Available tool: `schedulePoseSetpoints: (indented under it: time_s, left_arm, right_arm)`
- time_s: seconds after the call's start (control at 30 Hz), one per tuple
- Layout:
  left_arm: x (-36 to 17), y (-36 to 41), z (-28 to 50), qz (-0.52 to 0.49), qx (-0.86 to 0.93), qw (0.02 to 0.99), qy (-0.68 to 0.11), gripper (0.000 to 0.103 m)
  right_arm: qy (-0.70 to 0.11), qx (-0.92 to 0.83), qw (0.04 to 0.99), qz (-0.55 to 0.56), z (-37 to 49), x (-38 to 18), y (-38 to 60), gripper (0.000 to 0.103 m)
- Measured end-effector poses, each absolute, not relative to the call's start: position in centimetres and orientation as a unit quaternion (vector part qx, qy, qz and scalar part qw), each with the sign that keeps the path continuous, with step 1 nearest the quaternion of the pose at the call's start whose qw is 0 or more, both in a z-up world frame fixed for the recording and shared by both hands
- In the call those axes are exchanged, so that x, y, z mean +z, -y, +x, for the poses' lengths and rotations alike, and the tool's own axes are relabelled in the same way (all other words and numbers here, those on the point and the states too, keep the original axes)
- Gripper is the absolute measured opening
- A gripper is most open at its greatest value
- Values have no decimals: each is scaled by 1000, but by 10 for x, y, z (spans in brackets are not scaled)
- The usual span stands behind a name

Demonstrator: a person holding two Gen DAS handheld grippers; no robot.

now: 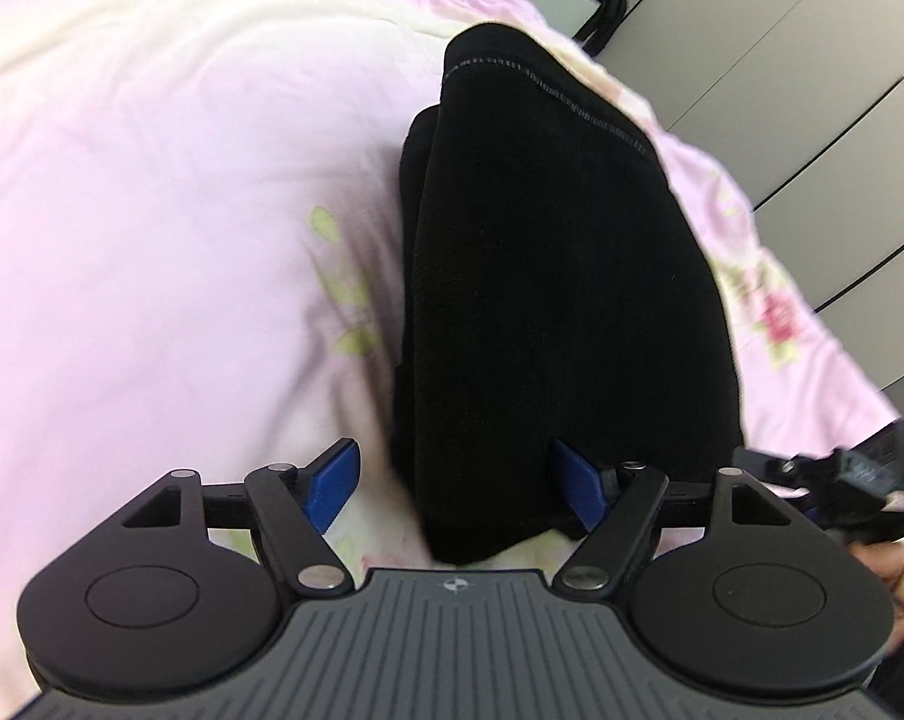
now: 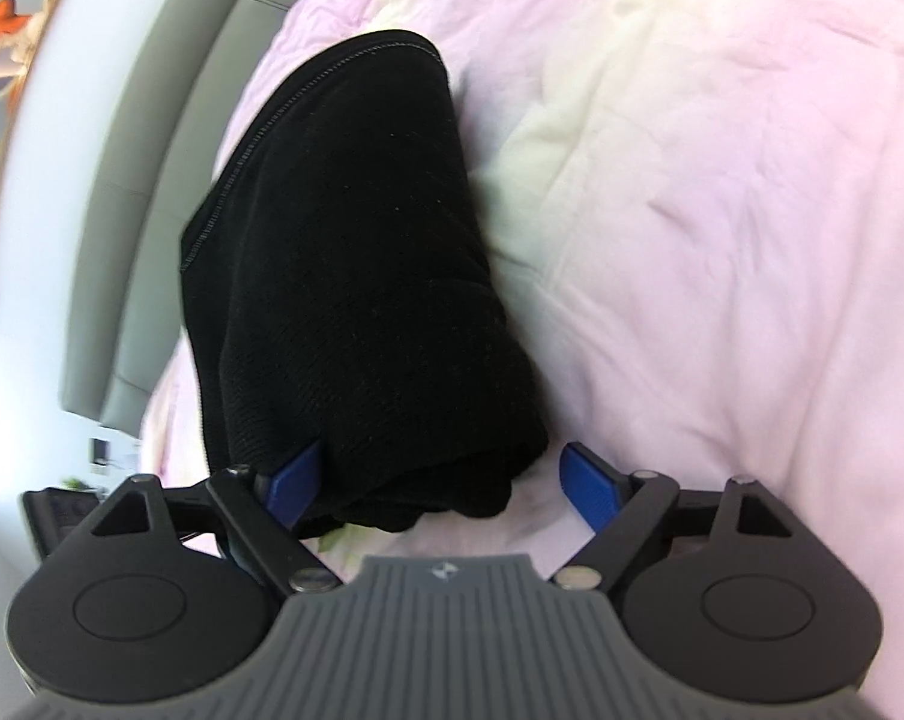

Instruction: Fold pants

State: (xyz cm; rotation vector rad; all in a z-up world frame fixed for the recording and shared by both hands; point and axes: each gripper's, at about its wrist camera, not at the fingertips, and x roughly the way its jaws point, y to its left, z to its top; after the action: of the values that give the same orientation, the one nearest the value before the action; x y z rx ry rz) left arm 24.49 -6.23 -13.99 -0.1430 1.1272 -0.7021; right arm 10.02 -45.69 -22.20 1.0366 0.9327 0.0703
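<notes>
Pink, faintly rumpled quilted bedding with a pale cream patch and a scatter of green and rose flower print (image 1: 152, 192) covers the bed and fills most of both wrist views. Beyond the bed's far edge, in the left wrist view, stand grey flat-fronted cabinet panels (image 1: 782, 60); in the right wrist view a grey padded headboard (image 2: 170, 180) runs along the bed's edge on the left, with a white wall behind it.

On the bedding lie the black knit pants (image 1: 548, 276), folded into a thick, compact bundle of several layers. A line of pale stitching marks the hem along one side. In the left wrist view the bundle sits close to the bed's right-hand edge; in the right wrist view it lies just beside the headboard side.

Smaller still, the left gripper (image 1: 458, 480) hangs over the near end of the bundle, its blue fingers (image 1: 332, 483) spread wide on either side of the cloth, gripping nothing. The right gripper (image 2: 443, 477) stands likewise with its blue fingers (image 2: 593, 483) wide; the left-hand one touches the bundle's side, the other is clear of it over bare bedding.
</notes>
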Motion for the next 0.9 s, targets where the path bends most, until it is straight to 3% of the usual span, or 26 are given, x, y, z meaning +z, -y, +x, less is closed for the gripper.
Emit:
schedulePoseSetpoints:
  time_s: [0.07,0.13,0.2,0.23,0.5,0.67,0.9]
  left_arm:
    - [-136,68,241,-46,-310,791,-526,87]
    - [-132,75,240,-31,-296,794,-530,87]
    - [-137,87,236,15,-266,796,-543,64]
    - [-135,87,230,32,-257,799,-543,63]
    - [-75,75,171,6,-243,834,-495,89]
    - [-33,83,138,27,-240,858,-453,96]
    - [0,88,104,69,-222,877,-420,100]
  right_arm:
    - [-445,21,765,464,105,-215,451,80]
    - [-486,0,771,411,108,-208,435,62]
    - [-504,-11,784,363,109,-197,422,58]
    - [-503,-10,790,352,108,-189,417,59]
    - [-437,-32,866,241,95,-90,363,83]
    - [-392,-57,894,211,74,-47,329,95]
    - [-360,-87,910,185,32,-5,293,98]
